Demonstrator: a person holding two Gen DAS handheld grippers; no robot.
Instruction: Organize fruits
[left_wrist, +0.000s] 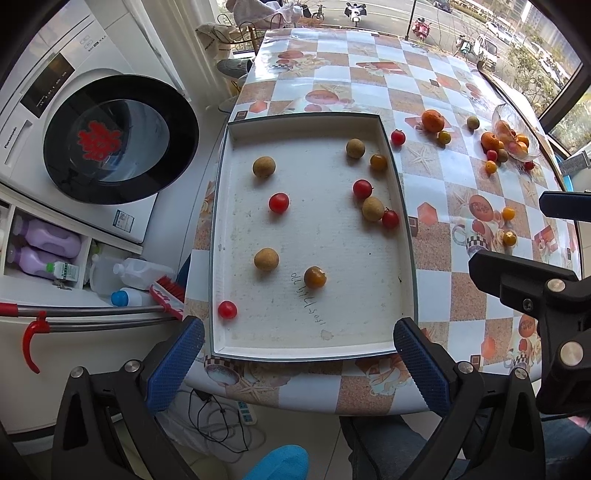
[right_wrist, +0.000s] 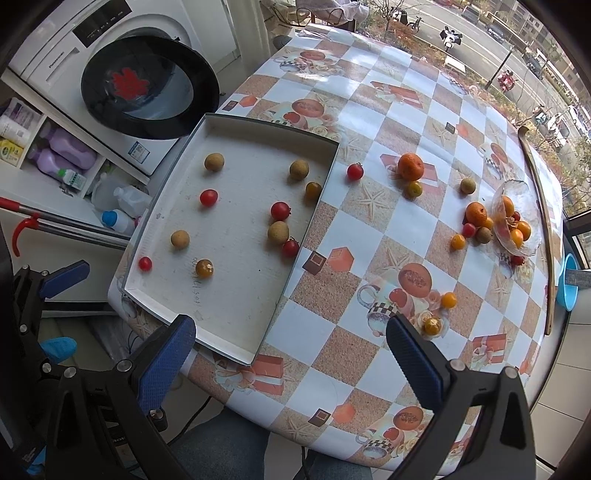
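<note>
While the left gripper hangs over the near edge of the checkered table, its blue-padded fingers stand wide apart with nothing between them. Just ahead lies a shallow white tray with a grey rim. Scattered in it are four tan, matte longans, four glossy red cherry tomatoes and two amber-brown round fruits. Right of the tray, loose on the table, sit another red tomato, a mandarin and small yellow fruits. A tilted glass bowl far right holds more orange fruit. A white washing machine stands left.

From the right wrist, the right gripper hovers above the table's near edge, its claw likewise spread and empty. The tray sits to its left, the same fruit spread inside. A small yellow fruit, perhaps a kumquat, lies just beside the right fingertip; another sits near it. The glass bowl lies far right, a mandarin touching its rim.
</note>
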